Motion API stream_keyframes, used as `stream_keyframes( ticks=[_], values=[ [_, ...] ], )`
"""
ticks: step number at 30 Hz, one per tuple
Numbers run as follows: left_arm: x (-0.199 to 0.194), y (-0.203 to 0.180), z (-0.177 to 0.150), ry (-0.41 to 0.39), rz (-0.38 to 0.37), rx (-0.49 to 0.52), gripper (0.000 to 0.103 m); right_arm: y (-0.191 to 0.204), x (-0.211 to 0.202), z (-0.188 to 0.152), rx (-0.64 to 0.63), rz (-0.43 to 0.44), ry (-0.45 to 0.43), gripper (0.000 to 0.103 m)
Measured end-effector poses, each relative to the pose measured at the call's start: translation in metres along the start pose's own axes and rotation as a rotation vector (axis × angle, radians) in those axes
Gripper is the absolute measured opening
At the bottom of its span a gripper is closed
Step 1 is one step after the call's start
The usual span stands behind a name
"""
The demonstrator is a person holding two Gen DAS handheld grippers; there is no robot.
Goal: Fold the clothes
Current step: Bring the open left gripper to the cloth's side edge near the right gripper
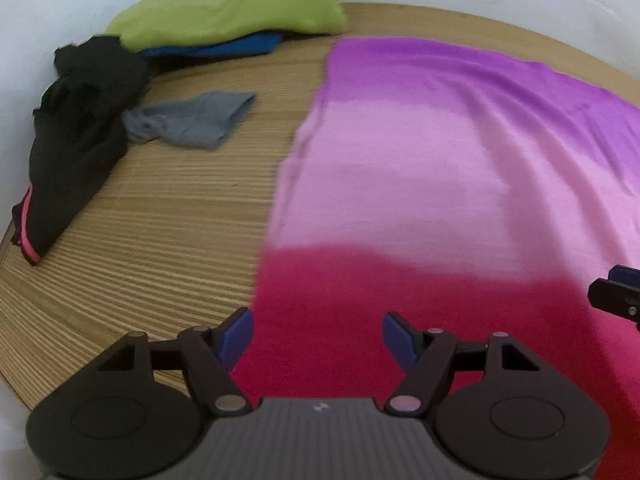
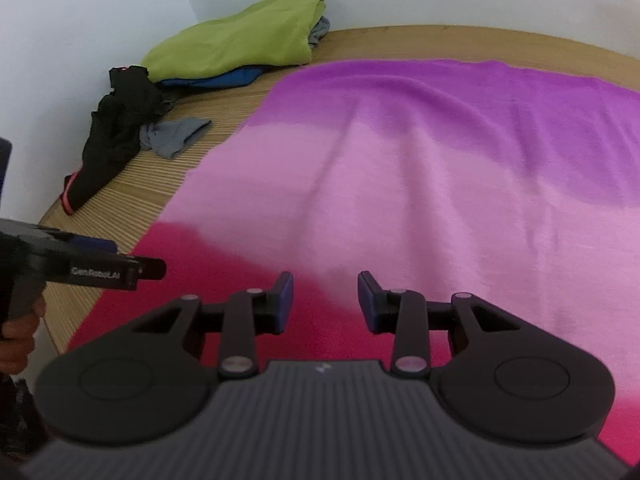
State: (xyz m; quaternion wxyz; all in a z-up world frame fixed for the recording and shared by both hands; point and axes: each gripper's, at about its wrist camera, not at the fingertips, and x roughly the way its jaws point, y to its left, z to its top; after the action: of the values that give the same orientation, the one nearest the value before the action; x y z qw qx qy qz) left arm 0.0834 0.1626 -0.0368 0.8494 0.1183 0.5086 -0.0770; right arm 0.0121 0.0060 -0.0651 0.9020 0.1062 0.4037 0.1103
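green garment (image 2: 236,40) and blue garment (image 2: 224,78) folded, stacked at back of wooden table (image 1: 140,220). black garment (image 1: 76,140), grey garment (image 1: 192,120) unfolded. pink-purple cloth (image 2: 400,160) spread flat, unfolded. left gripper (image 1: 318,338) wide, empty; right gripper (image 2: 325,300) half-open, empty.

Soft, even light filled both views, casting only faint shadows and no glare. Motion blur smeared the cloth and wood grain. Fisheye distortion bowed the tabletop (image 1: 120,220) edges; corners darkened.

The left gripper (image 1: 318,338) hovers, jaws apart and empty, over the striped cloth's (image 1: 420,184) left edge.
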Motion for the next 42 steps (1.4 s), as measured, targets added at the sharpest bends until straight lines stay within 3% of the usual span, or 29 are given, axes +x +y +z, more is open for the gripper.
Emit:
stream_keyframes(
  ticks=[7,10,13,18,26,30,36,39,42],
  values=[
    [0.017,0.031,-0.013,0.030,-0.075,-0.043,0.078,0.055,0.052,0.025,-0.026,0.088,0.028,0.038],
    [0.010,0.045,-0.017,0.036,-0.080,-0.067,0.072,0.081,0.071,0.026,-0.065,0.112,0.049,0.038],
    [0.000,0.070,-0.006,-0.015,-0.121,-0.133,0.071,0.097,0.080,0.023,-0.087,0.139,0.076,0.038],
    [0.022,0.082,0.032,-0.094,-0.075,-0.091,0.071,0.105,0.079,0.011,-0.132,0.088,0.104,0.037],
    [0.070,0.081,0.069,-0.101,-0.223,0.013,0.070,0.110,0.073,0.000,-0.175,0.084,0.099,0.039],
    [0.078,0.071,0.069,-0.094,-0.198,0.076,0.075,0.110,0.071,-0.003,-0.174,0.084,0.086,0.041],
    [0.077,0.077,0.061,-0.085,-0.170,0.047,0.079,0.114,0.073,-0.005,-0.193,0.078,0.080,0.043],
    [0.077,0.085,0.062,-0.076,-0.162,0.017,0.074,0.114,0.073,-0.006,-0.197,0.081,0.077,0.045],
    [0.078,0.089,0.069,-0.077,-0.200,-0.008,0.073,0.115,0.071,-0.008,-0.206,0.079,0.075,0.046]
  ],
)
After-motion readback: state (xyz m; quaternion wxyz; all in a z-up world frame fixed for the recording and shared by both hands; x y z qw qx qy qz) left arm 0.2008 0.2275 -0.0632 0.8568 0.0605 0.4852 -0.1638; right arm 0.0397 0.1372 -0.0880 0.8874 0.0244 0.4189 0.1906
